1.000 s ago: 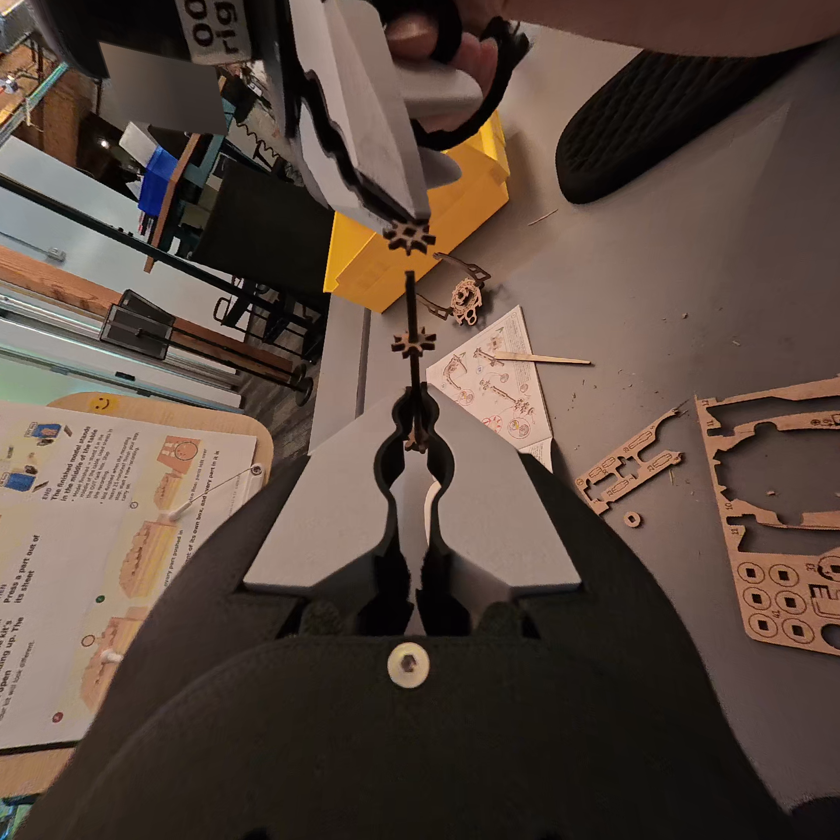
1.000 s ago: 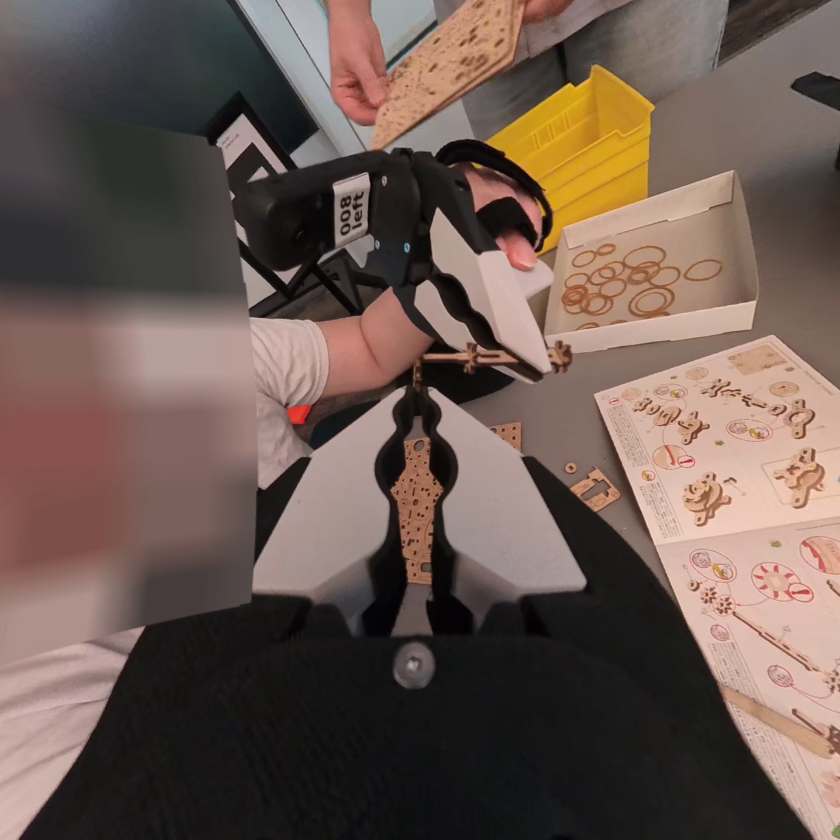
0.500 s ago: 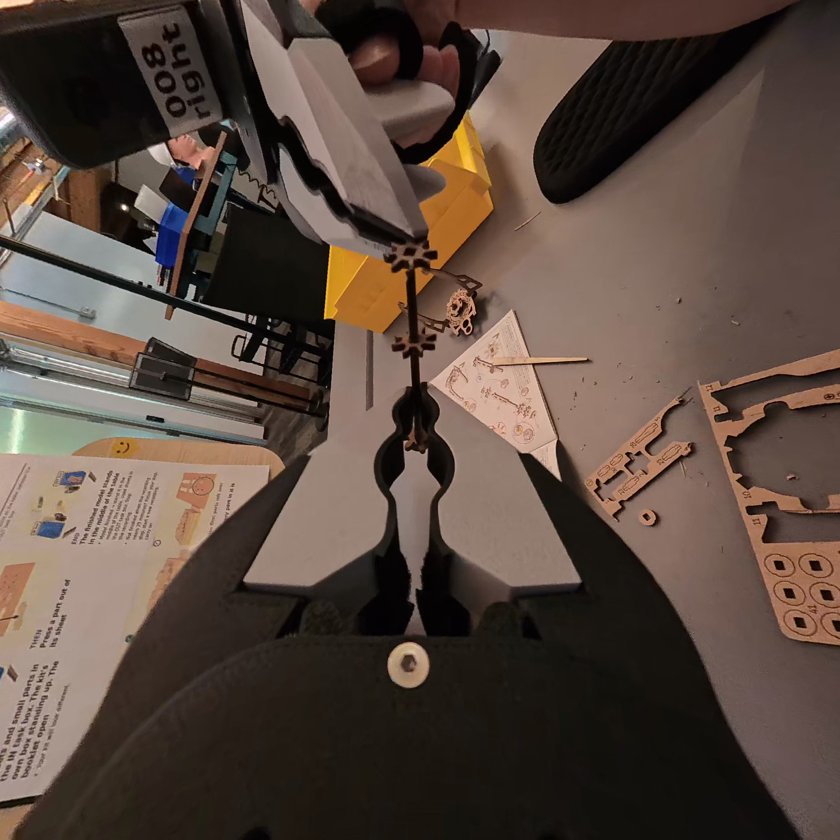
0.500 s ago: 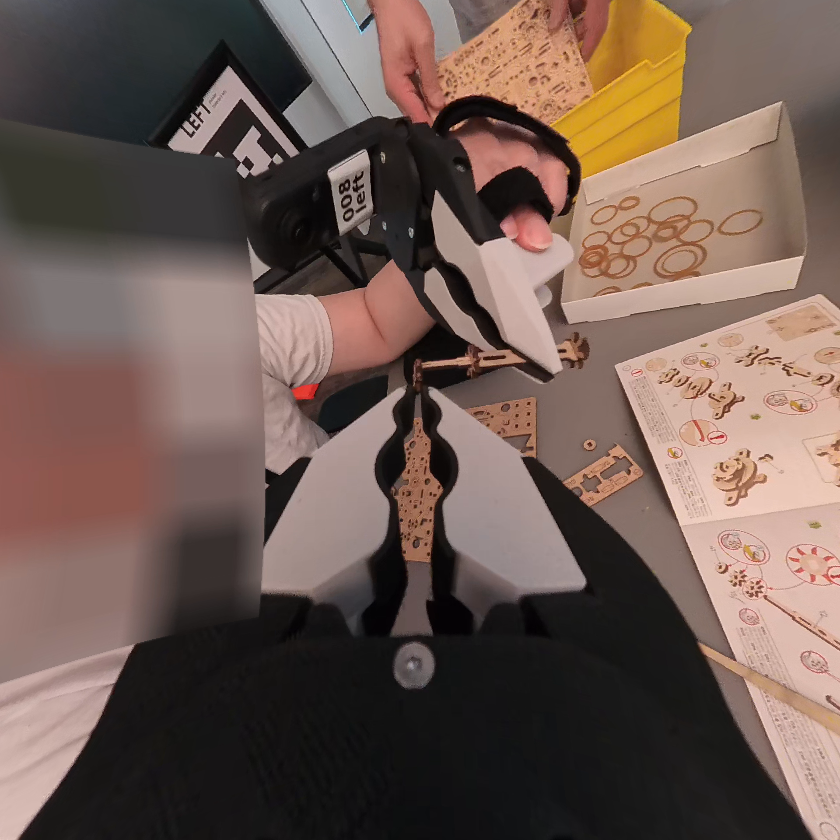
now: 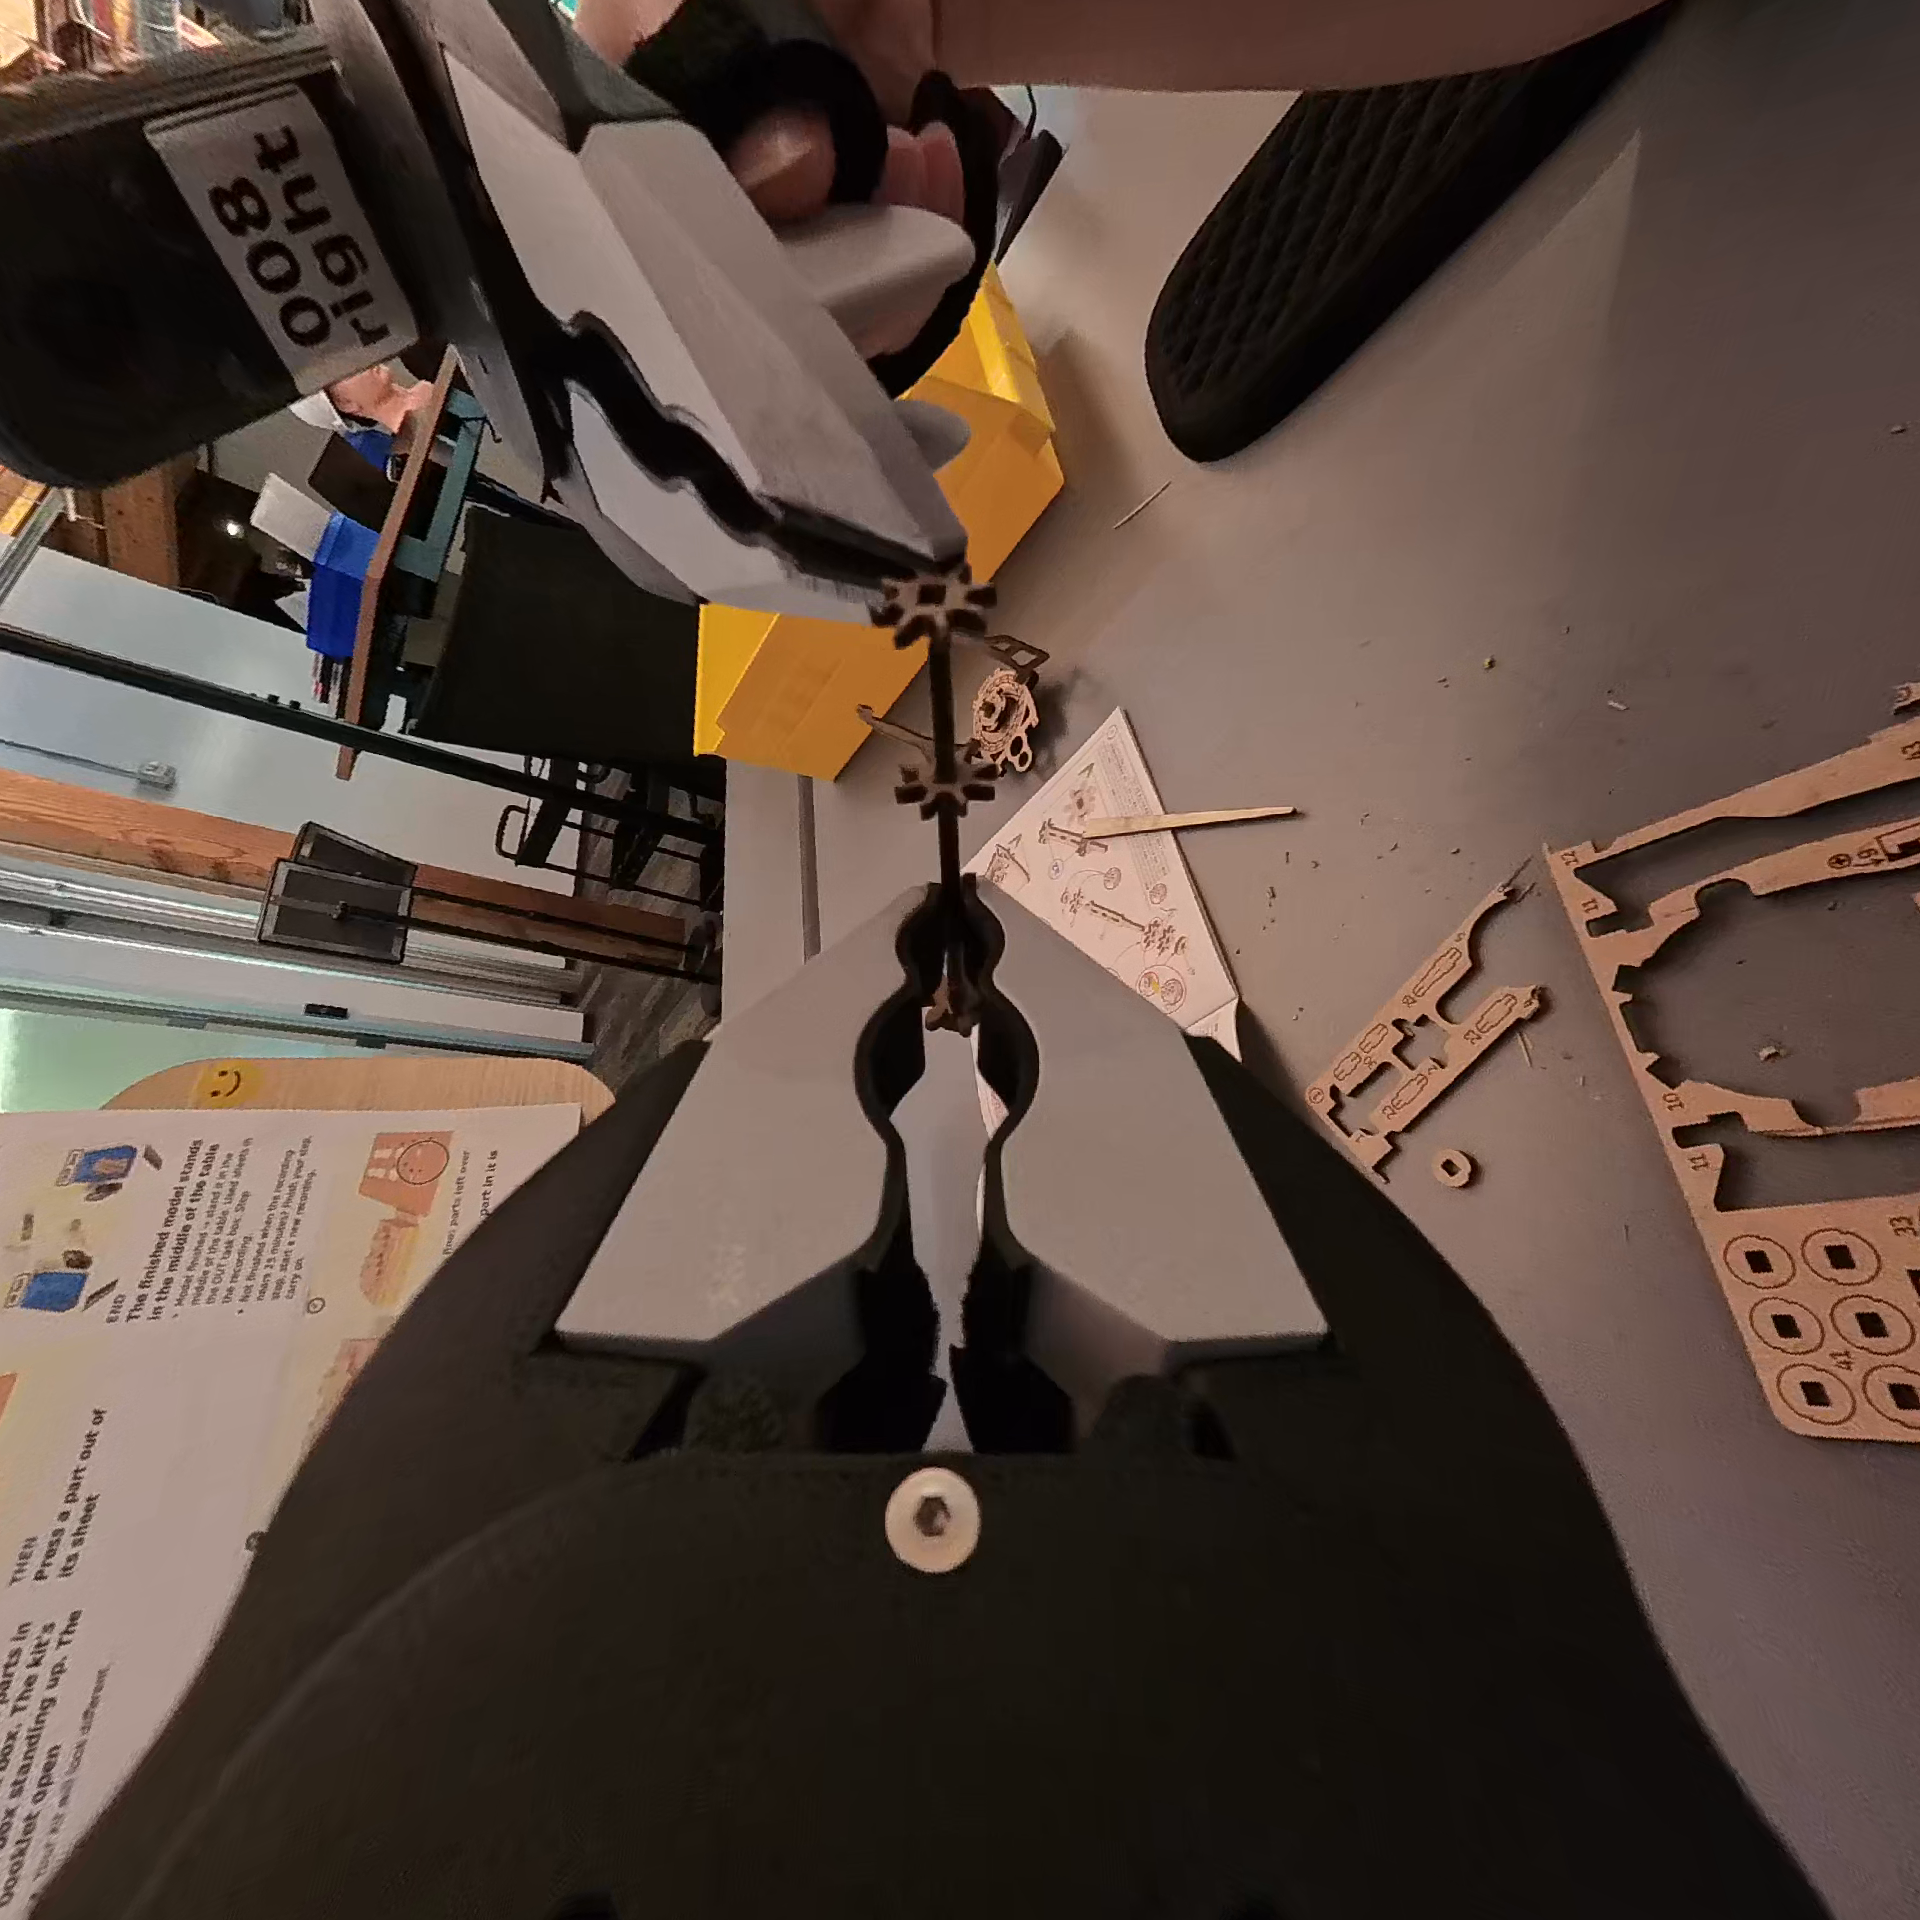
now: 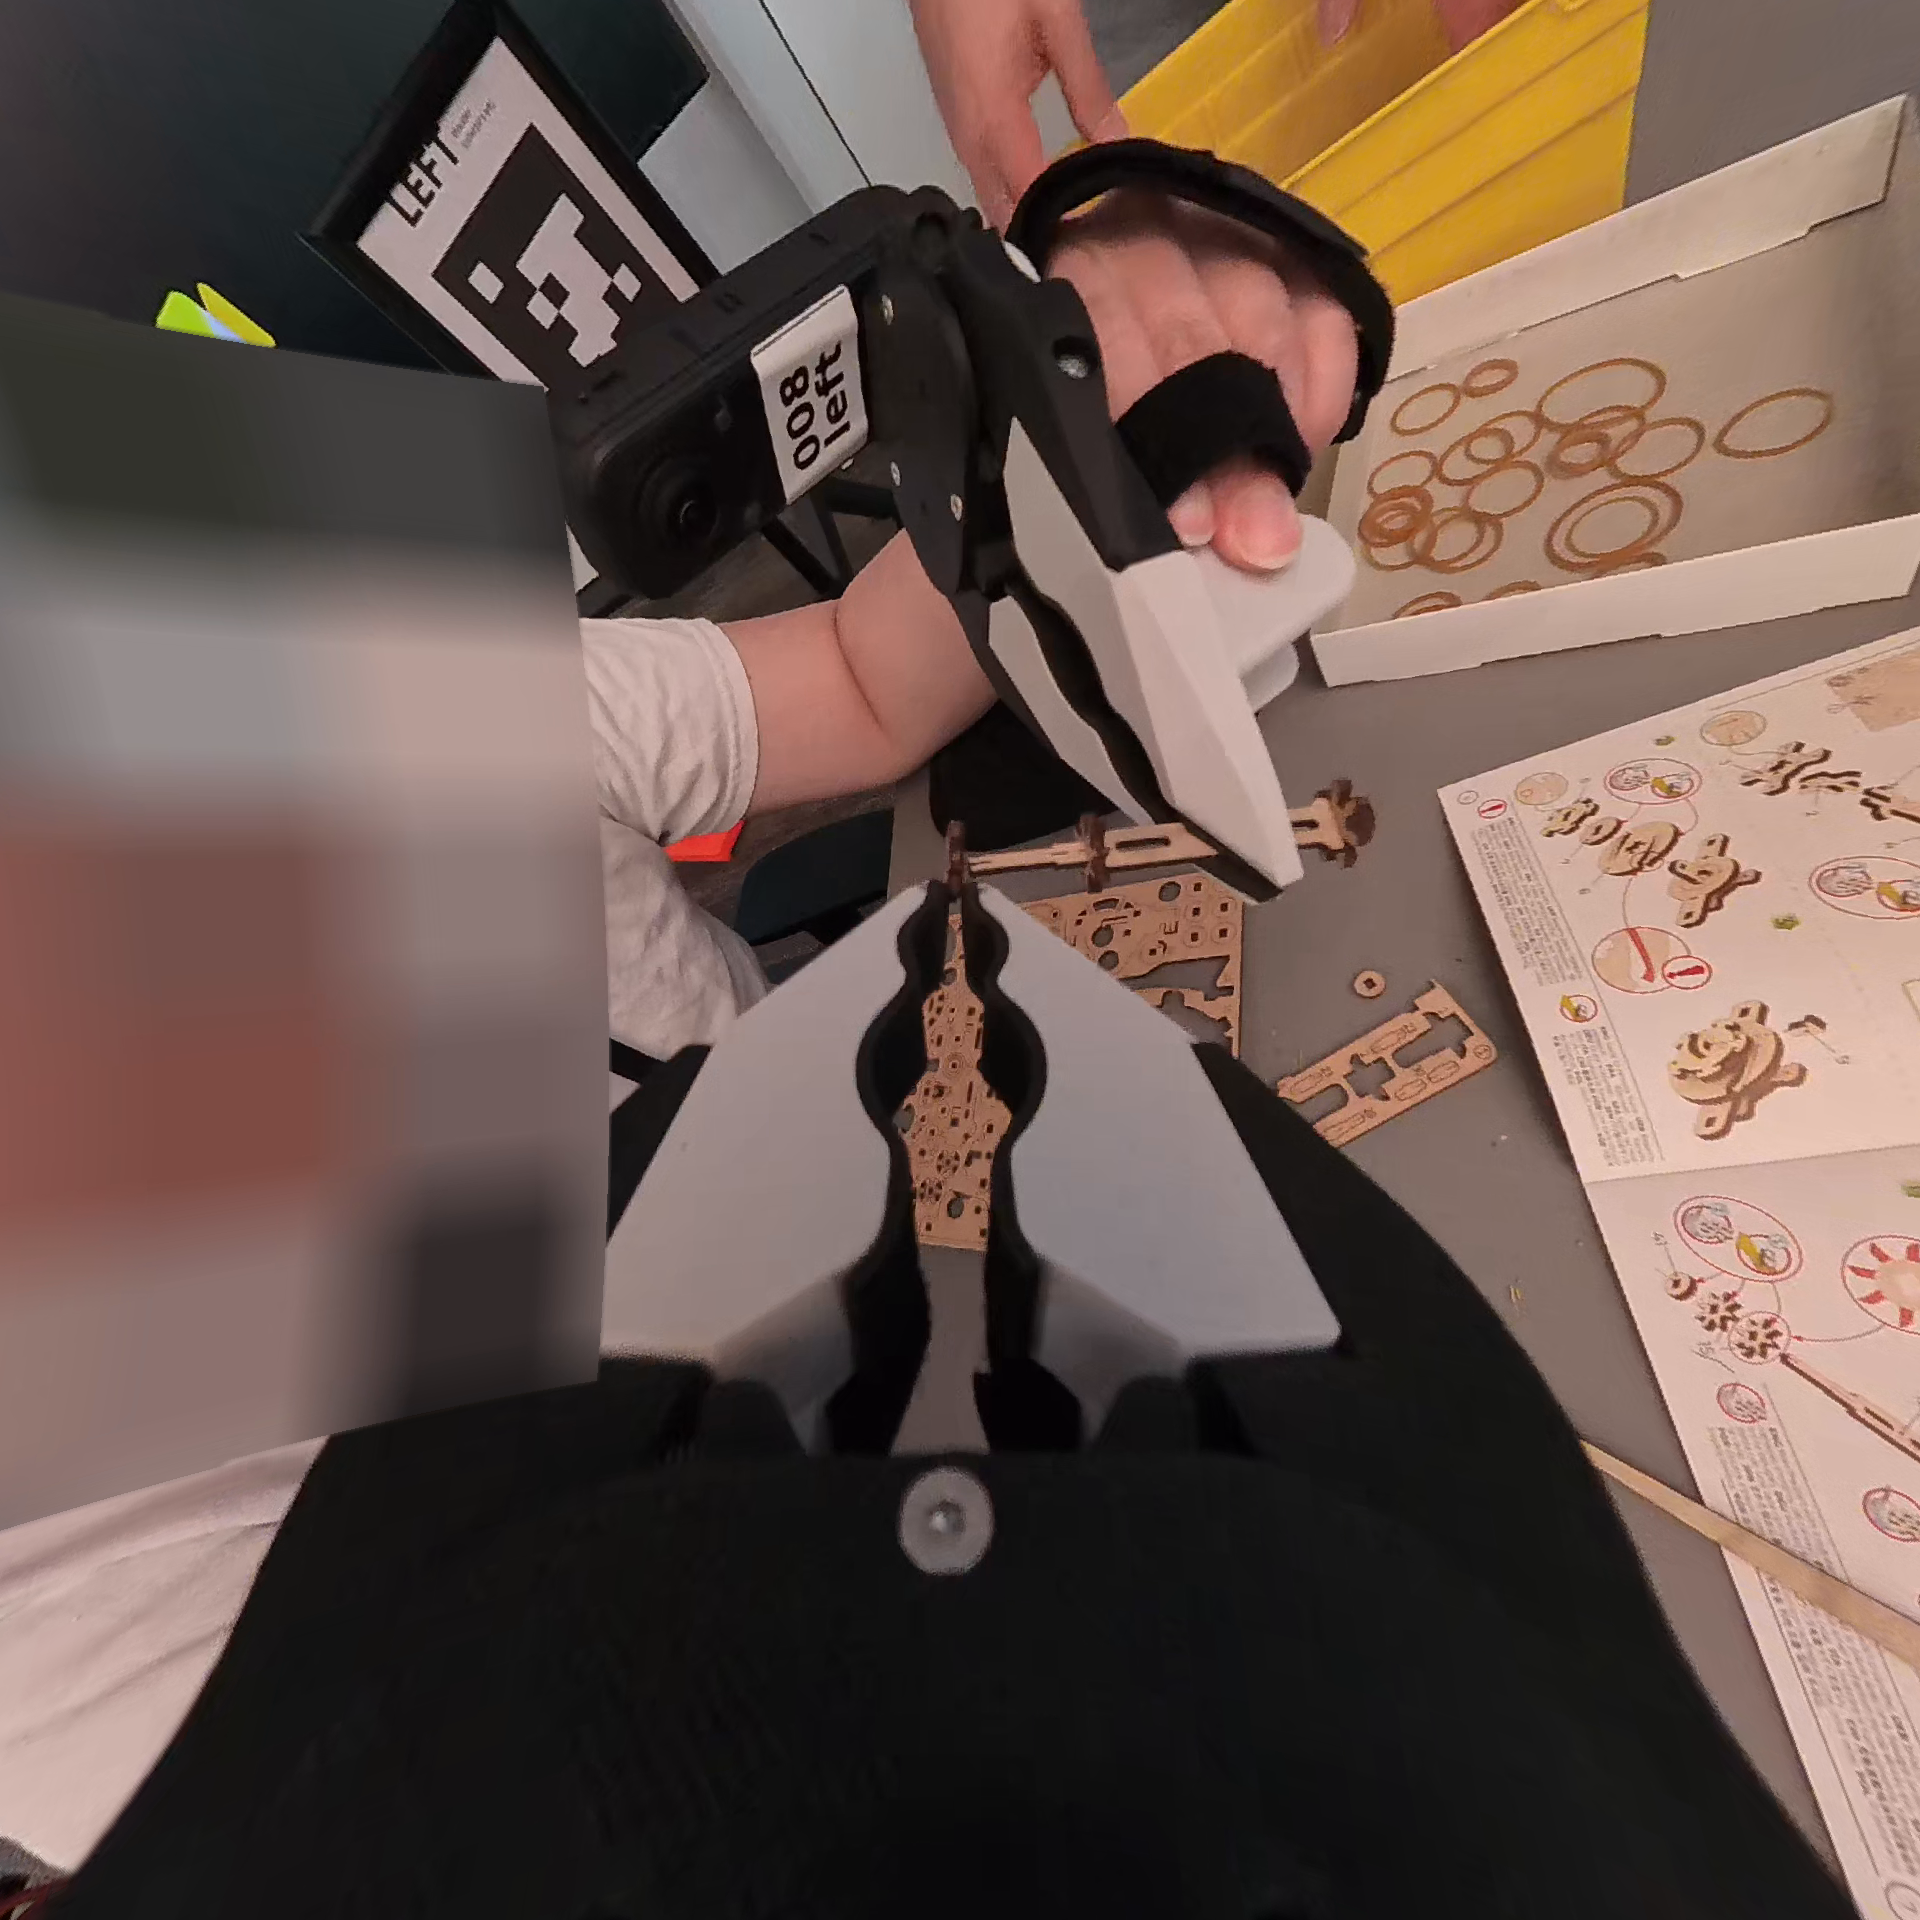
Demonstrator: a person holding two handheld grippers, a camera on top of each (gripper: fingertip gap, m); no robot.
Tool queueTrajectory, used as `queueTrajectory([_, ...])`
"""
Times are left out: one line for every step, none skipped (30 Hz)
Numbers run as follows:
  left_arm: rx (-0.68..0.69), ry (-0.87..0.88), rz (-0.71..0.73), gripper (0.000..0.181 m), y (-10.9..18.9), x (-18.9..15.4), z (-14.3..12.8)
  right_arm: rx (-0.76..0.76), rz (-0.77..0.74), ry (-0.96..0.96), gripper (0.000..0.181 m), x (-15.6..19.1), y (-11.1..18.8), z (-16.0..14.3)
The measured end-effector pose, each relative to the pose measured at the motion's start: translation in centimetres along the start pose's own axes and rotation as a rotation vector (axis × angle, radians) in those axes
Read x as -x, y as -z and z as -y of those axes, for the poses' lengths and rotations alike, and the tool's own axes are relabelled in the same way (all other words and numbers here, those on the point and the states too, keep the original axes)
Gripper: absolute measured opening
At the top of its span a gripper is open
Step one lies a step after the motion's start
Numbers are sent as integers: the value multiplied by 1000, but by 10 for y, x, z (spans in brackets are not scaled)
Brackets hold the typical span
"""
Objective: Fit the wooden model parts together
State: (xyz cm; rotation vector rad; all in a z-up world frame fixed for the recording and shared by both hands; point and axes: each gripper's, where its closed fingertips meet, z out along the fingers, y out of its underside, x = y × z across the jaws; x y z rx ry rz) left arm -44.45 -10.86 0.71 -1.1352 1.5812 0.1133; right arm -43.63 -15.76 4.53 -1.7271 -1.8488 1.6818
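My left gripper (image 5: 948, 904) is shut on a thin wooden axle (image 5: 940, 707) that points straight ahead, above the grey table (image 5: 1455, 520). A small toothed gear (image 5: 943, 800) sits midway along the axle. My right gripper (image 5: 940, 566) comes in from the upper left, shut on a second toothed gear (image 5: 933, 608) that sits at the axle's far end. In the right wrist view my right gripper (image 6: 956, 896) pinches that gear (image 6: 956, 847). There the axle (image 6: 1039, 854) runs right into my left gripper (image 6: 1273, 873).
On the table lie a punched wooden sheet (image 5: 1725, 1226), a small fret piece (image 5: 1423, 1049), a part-built piece (image 5: 1003, 712), a wooden stick (image 5: 1184, 821) and an instruction booklet (image 6: 1714, 935). A white box (image 6: 1621, 613) of rubber bands and a yellow bin (image 6: 1455, 135) stand behind. Another person's hand (image 6: 1029, 94) is near the bin.
The gear in my right gripper was a short gap from the axle's end. It now sits on the end. The person behind lowered a wooden sheet towards the yellow bin.
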Motion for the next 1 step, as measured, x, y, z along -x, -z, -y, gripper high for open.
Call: queueTrajectory([-3, 0, -1, 0, 0, 0, 0, 3, 2, 2, 1, 0, 0, -1])
